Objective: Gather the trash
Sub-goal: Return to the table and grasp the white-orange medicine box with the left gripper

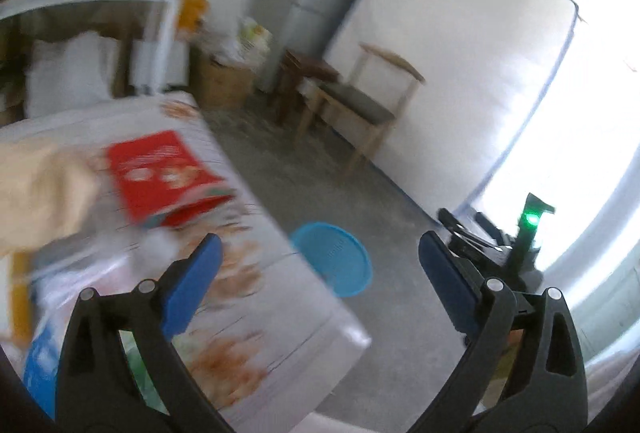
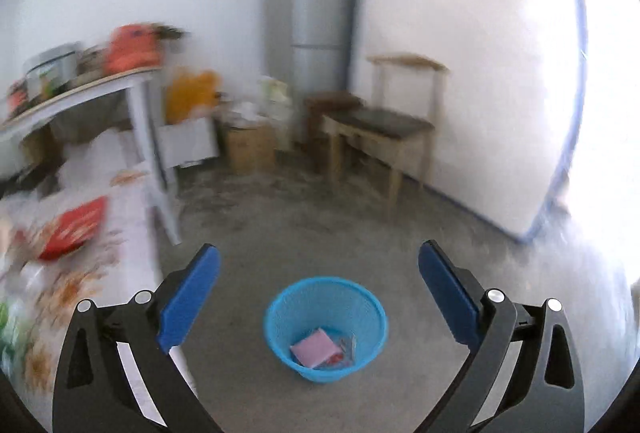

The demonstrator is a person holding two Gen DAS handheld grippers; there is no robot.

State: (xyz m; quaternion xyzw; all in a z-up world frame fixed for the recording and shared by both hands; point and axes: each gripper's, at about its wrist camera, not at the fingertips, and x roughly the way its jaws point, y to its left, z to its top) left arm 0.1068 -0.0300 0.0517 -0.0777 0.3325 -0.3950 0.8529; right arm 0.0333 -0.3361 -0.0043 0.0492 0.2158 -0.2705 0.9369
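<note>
A blue mesh waste basket (image 2: 280,317) stands on the grey floor with a pink paper (image 2: 314,347) and small scraps inside. My right gripper (image 2: 320,261) hangs open and empty above and just short of it. In the left wrist view the basket (image 1: 340,265) shows past the table's corner. My left gripper (image 1: 320,243) is open and empty over that corner. A red snack packet (image 1: 160,173) lies on the patterned tablecloth (image 1: 280,333); the right wrist view shows the packet (image 2: 76,225) at far left. Both views are blurred.
A grey fridge (image 2: 312,21), a wooden chair (image 2: 392,129), a cardboard box (image 2: 248,147) and a white mattress (image 2: 460,73) line the far wall. A cluttered white side table (image 2: 80,89) stands at left. A black unit with a green light (image 1: 524,233) sits right of my left gripper.
</note>
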